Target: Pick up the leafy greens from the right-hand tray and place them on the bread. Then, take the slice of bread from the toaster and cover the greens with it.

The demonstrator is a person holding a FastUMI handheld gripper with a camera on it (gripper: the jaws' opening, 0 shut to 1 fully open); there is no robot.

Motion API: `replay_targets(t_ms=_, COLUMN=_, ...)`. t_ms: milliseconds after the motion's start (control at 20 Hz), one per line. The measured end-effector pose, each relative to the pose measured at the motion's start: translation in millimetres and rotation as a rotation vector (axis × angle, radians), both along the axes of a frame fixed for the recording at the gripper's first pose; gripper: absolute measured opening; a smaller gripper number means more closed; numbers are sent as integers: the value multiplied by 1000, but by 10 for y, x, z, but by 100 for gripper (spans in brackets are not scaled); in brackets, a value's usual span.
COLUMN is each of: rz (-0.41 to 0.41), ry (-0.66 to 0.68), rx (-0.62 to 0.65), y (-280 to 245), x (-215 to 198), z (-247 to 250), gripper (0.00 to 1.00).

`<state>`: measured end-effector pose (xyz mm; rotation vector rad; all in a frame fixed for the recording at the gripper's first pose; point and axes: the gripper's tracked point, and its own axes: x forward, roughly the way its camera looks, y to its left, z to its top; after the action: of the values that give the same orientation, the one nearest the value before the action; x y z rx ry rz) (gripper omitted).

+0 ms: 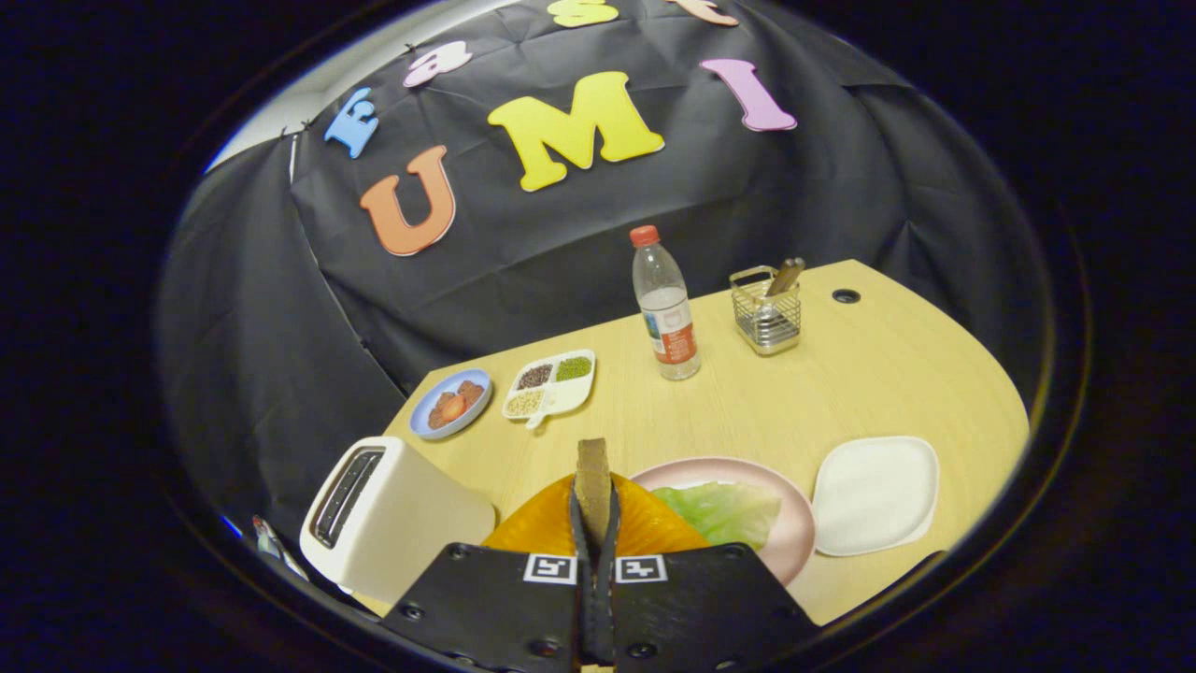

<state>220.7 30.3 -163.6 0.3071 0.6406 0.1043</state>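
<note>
While clamped edge-on between the closed fingers of the gripper (593,523), held a brown bread slice (592,481) upright, both fingers pressing on its faces, its top edge standing up past the fingertips. Rode above an orange, ridged surface (561,528) directly beneath the slice; could not tell what that surface was. Lay just right of the fingers: leafy greens (719,510), pale green, on a pink plate (794,523). Sat just beside that plate to the right, nearly touching its rim, a white square tray (875,494), bare. Stood left of the fingers, near the table's near edge, a white toaster (392,519), slots facing up.

Ranged farther back, well beyond the fingertips: a small blue dish (422,419) with reddish food, beside it a white divided dish (561,397) with dark, green and pale grains in separate compartments. Stood farther right a clear water bottle (665,308) with a red cap, upright, and past it a wire-mesh holder (768,318) with a brown utensil handle leaning in it. Showed a round grommet hole (846,295) near the far corner.

Left a broad bare stretch of the wooden table (747,411) between the plates and the back row. Curved away on the right, the table edge; hung close behind and to the left, black cloth (280,374).
</note>
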Motion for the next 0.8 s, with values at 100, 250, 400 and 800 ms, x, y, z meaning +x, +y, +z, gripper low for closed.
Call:
replay_targets(t_ms=100, rz=-13, ry=29, rx=8, y=-75, x=-9, z=-119, gripper=0)
replay_targets(t_ms=250, rz=3, ry=36, rx=46, y=-143, x=-60, z=-174, gripper=0)
replay_targets(t_ms=400, rz=-14, ry=25, rx=32, y=-326, x=-85, z=-234, gripper=3)
replay_targets(t_ms=800, rz=-55, ry=76, rx=-17, y=-582, x=-70, z=-576, gripper=9)
